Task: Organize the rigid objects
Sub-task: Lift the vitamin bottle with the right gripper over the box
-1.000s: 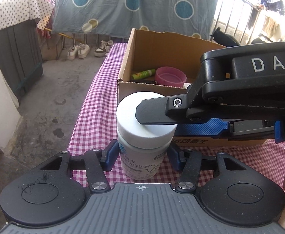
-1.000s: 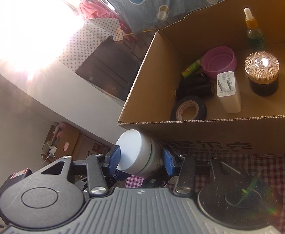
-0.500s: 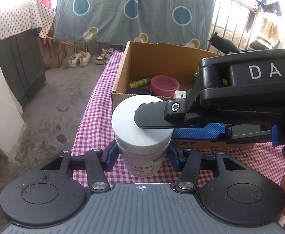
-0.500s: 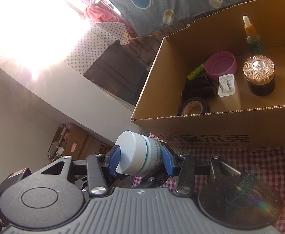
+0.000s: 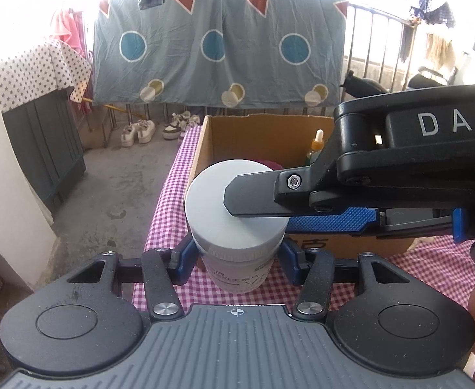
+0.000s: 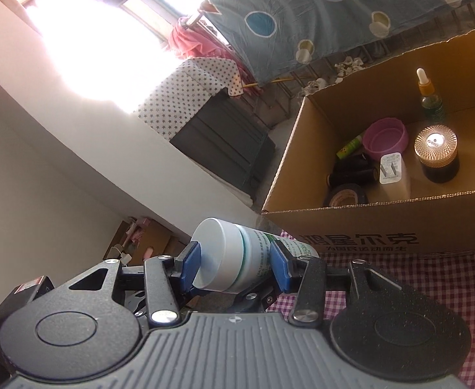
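Note:
A white jar with a white lid (image 5: 234,214) is held in the air above the checked tablecloth (image 5: 169,214). My left gripper (image 5: 236,256) is shut on its body. My right gripper (image 6: 236,264) is shut on it too, top to bottom; its upper finger (image 5: 253,199) lies across the lid. The jar also shows in the right wrist view (image 6: 234,259). Beyond it stands an open cardboard box (image 6: 383,223) holding a pink bowl (image 6: 385,134), a dropper bottle (image 6: 430,97), a dark jar with a gold lid (image 6: 437,152), a white plug (image 6: 391,170) and black tape (image 6: 346,196).
The table's left edge (image 5: 159,214) drops to a concrete floor with shoes (image 5: 138,131). A dark cabinet (image 5: 42,136) stands at the left. A patterned sheet (image 5: 221,48) hangs on a railing behind the box.
Both grippers have lifted the jar higher off the table. The box now sits lower and farther in both views.

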`<state>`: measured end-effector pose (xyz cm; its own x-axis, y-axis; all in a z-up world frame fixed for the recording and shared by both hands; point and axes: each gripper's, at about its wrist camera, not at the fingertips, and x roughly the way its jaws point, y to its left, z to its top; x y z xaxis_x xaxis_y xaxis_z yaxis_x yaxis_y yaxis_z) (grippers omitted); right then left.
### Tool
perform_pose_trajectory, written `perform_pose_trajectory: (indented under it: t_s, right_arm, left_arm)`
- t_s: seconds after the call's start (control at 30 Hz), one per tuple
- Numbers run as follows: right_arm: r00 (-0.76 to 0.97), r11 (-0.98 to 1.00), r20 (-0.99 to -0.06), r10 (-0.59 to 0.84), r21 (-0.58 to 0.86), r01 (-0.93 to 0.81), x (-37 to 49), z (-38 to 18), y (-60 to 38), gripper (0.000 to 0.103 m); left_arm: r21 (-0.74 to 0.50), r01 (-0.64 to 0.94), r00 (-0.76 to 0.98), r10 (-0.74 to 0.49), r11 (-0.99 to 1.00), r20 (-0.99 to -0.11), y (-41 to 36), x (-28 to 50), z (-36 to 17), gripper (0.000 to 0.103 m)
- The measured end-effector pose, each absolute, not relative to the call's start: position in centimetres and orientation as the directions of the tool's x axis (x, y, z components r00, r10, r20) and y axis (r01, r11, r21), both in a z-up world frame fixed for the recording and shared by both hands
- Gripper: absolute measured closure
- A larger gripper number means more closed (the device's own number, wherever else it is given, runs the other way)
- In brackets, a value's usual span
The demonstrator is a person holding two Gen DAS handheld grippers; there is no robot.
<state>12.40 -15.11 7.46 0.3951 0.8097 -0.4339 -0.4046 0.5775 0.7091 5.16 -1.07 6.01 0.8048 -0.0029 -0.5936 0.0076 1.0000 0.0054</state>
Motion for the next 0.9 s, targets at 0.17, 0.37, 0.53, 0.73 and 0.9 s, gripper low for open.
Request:
perform_pose_trajectory:
  t_s: [0.17, 0.37, 0.53, 0.73, 0.9]
  right_arm:
    - [0.460, 0.561, -0.355, 0.814, 0.688, -0.461, 11.7, 11.1, -16.5, 0.052]
    - [0.553, 0.609, -0.322, 0.768, 0.635, -0.476, 12.7, 14.6, -19.3, 0.052]
    - [0.605, 0.663, -0.354, 0.714, 0.620, -0.420, 15.4, 14.9, -22.3, 0.052]
    - [0.607, 0.699, -0.433, 0.666, 0.645, -0.307, 19.6, 12.1, -26.2, 0.051]
    - [0.577, 0.716, -0.505, 0.643, 0.664, -0.217, 22.2, 8.2, -28.5, 0.050]
  left_arm:
    - [0.063, 0.052, 0.850, -0.011, 0.997, -0.526, -2.5, 5.5, 9.5, 0.050]
    - [0.067, 0.153, 0.864, -0.101, 0.986, -0.493, -5.2, 8.5, 12.1, 0.050]
    - [0.031, 0.243, 0.827, -0.190, 0.969, -0.529, -8.1, 12.2, 11.7, 0.050]
    - [-0.020, 0.335, 0.727, -0.271, 0.942, -0.631, -11.4, 16.6, 8.7, 0.050]
    - [-0.072, 0.370, 0.623, -0.305, 0.926, -0.720, -13.0, 18.9, 5.5, 0.050]
